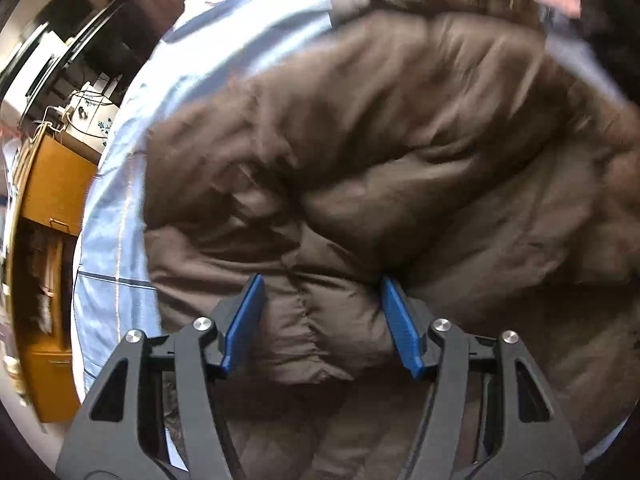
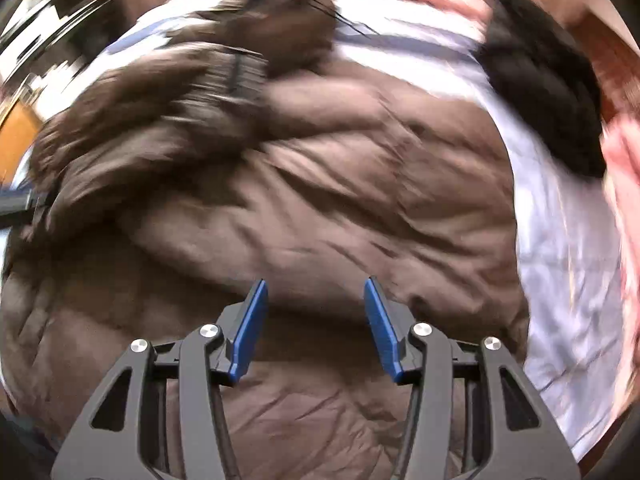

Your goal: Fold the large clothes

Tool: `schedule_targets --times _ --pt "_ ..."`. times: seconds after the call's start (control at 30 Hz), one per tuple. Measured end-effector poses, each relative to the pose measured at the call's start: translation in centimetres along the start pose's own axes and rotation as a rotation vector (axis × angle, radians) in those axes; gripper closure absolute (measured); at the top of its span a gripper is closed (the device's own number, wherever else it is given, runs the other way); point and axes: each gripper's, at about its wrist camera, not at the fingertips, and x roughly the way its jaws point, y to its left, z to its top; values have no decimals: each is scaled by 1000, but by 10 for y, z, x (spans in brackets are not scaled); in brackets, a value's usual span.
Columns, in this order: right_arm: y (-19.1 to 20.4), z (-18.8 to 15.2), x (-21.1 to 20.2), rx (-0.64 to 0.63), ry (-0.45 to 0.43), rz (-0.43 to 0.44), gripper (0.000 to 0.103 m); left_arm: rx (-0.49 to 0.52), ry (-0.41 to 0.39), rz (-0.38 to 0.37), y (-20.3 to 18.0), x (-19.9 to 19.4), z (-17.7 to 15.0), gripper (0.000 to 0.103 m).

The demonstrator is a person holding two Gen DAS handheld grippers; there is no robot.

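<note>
A large brown padded jacket point(image 1: 400, 140) lies spread over a light blue sheet point(image 1: 120, 240). My left gripper point(image 1: 322, 280) points steeply down at the jacket's near edge. A thick gathered puff of the jacket fills the gap between its blue pads point(image 1: 244, 320), which press on it. In the right wrist view the same jacket point(image 2: 320, 200) fills most of the picture, blurred. My right gripper point(image 2: 316, 280) hangs over it with its pads point(image 2: 250, 324) apart. A ridge of fabric runs behind them, and I see no pinch.
An orange wooden cabinet point(image 1: 52, 184) stands past the sheet's left edge. A black furry piece point(image 2: 540, 100) lies on the sheet point(image 2: 560, 280) right of the jacket, beside pink fabric point(image 2: 624, 184).
</note>
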Motion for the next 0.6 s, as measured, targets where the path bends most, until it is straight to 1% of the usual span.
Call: schedule_targets --times 0.07,0.13,0.17,0.2,0.23,0.27,0.3,0.33,0.37,0.4,0.43,0.47,0.5,0.53,0.6 --pt "-14 0 31 66 59 13 51 14 20 28 -4 14 0 36" --pt "-15 -2 39 69 58 20 51 22 20 43 -6 15 1 36" --pt "-14 -3 36 55 59 18 51 16 20 40 -5 10 2 36" --pt "-13 -3 31 52 67 28 51 1 10 24 0 0 1 36" --pt "-15 -2 19 63 77 76 51 -10 -7 6 4 -8 2 35" --pt "-18 0 5 76 66 117 51 -20 -30 -8 9 -17 0 34" --pt "-22 0 -8 81 48 131 46 -35 -58 -5 19 -29 -3 30" --pt "-31 0 -25 84 17 115 41 -45 -66 1 24 -34 -5 29" --pt "-42 -2 -42 94 -8 75 35 -67 -67 0 34 -39 -10 29" --pt "-53 -5 -51 115 -19 46 35 -99 -54 -33 45 -43 -17 29" --pt "-66 -9 -59 144 -11 28 35 -115 -42 -70 52 -44 -22 29" --pt "-78 -14 -62 171 14 31 35 -123 -18 -116 57 -43 -30 29" --pt "-84 -20 -64 189 30 41 38 -121 2 -132 60 -40 -36 29" --pt "-90 -28 -64 207 52 55 41 -112 42 -131 61 -34 -46 30" --pt "-89 -46 -56 215 135 96 51 -91 115 -123 57 -24 -67 34"
